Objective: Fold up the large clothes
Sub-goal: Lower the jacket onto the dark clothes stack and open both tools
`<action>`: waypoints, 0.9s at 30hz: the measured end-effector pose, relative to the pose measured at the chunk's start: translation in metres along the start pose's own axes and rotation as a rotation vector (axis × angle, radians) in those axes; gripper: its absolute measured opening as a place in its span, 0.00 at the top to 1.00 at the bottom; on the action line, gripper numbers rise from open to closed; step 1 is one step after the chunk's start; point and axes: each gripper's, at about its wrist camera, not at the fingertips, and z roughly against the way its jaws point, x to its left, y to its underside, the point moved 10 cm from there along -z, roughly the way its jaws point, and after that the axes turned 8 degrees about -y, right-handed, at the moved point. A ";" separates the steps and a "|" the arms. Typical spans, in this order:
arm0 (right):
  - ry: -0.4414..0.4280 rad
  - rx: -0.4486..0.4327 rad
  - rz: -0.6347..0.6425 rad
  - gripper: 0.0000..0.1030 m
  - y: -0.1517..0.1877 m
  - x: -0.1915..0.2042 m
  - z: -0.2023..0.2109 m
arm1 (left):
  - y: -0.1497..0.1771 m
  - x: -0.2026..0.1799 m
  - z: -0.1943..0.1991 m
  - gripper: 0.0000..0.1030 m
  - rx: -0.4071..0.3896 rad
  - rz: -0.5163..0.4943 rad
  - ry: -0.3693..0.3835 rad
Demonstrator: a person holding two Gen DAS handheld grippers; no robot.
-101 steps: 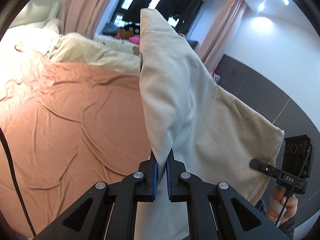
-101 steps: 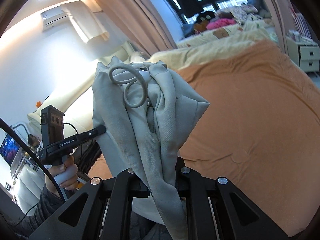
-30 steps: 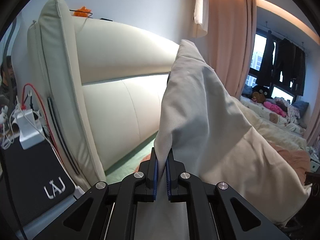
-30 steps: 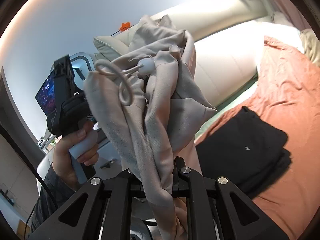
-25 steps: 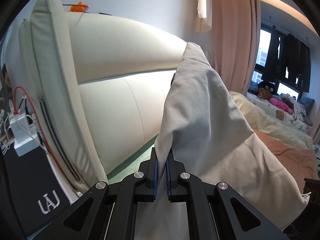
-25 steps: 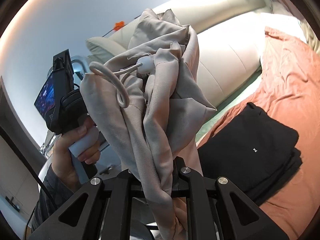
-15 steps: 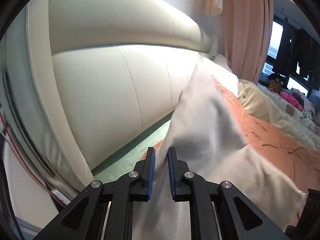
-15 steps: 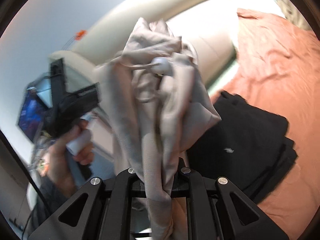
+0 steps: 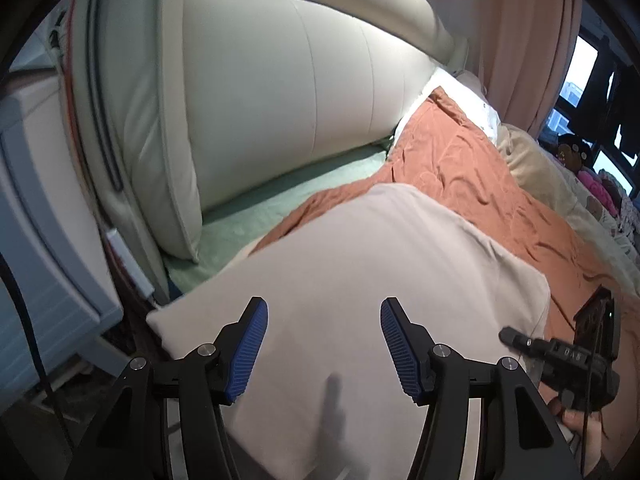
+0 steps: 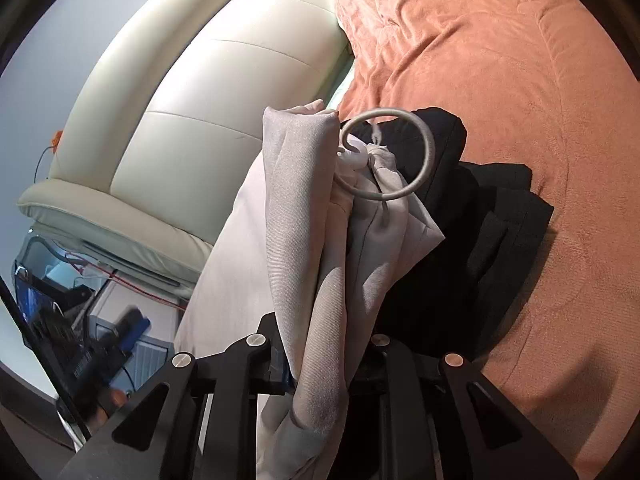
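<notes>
Beside the cream headboard, the beige garment lies spread on the bed. Above it the left hand-held gripper stands released, its jaws having just been opening. The right hand-held gripper clenches bunched cloth with a drawstring loop, over black folded clothes. "DAS" is faintly legible on the right gripper's body.

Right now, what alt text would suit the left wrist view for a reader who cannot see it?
The left gripper, jaws just opened and apart, hovers above a beige garment lying on the orange bedspread. A cream padded headboard rises behind, and the right gripper enters at the lower right.
</notes>
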 end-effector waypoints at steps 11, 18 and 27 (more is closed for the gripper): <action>0.078 -0.015 0.125 0.88 -0.027 0.022 -0.008 | 0.080 0.049 0.014 0.26 0.017 0.249 -0.014; 0.047 0.031 0.050 0.84 -0.019 0.014 -0.038 | 0.094 0.045 -0.015 0.26 0.073 0.343 0.062; 0.243 0.006 0.146 0.37 -0.025 -0.007 0.005 | 0.105 0.044 -0.012 0.26 0.086 0.315 0.009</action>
